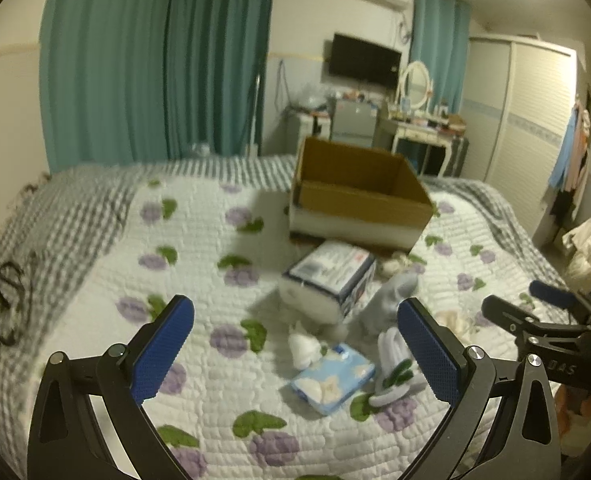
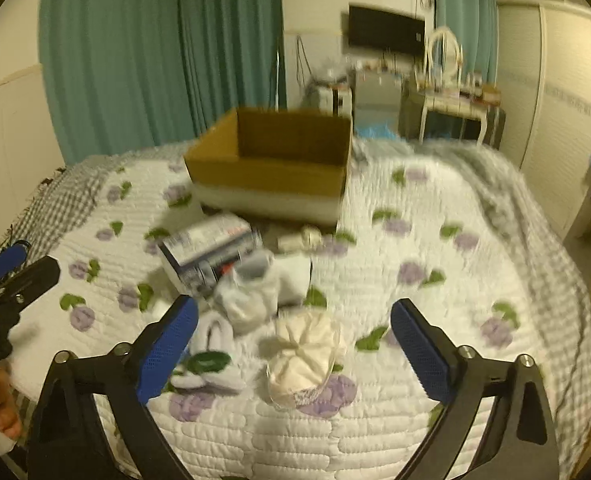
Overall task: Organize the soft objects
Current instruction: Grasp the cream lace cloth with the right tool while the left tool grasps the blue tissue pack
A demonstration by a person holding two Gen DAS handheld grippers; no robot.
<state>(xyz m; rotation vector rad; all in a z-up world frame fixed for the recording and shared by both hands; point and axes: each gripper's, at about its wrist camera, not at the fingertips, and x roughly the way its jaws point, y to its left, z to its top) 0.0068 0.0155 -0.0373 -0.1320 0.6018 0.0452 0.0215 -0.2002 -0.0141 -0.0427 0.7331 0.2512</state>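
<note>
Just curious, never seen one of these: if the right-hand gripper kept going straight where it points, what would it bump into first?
Most likely the cream cloth bundle on the quilt, which lies between the open right gripper fingers. Depth is hard to judge through the fisheye blur; aimed higher, it could pass over toward the cardboard box.

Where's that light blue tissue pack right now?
In the left wrist view, the blue tissue pack lies on the quilt, between a white sock and the striped socks.

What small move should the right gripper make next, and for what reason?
Probably lower the right gripper onto the cream cloth bundle and close. Its jaws are open and empty, and the bundle lies on the quilt between them. The cardboard box behind stands open, a likely place for it.
</note>
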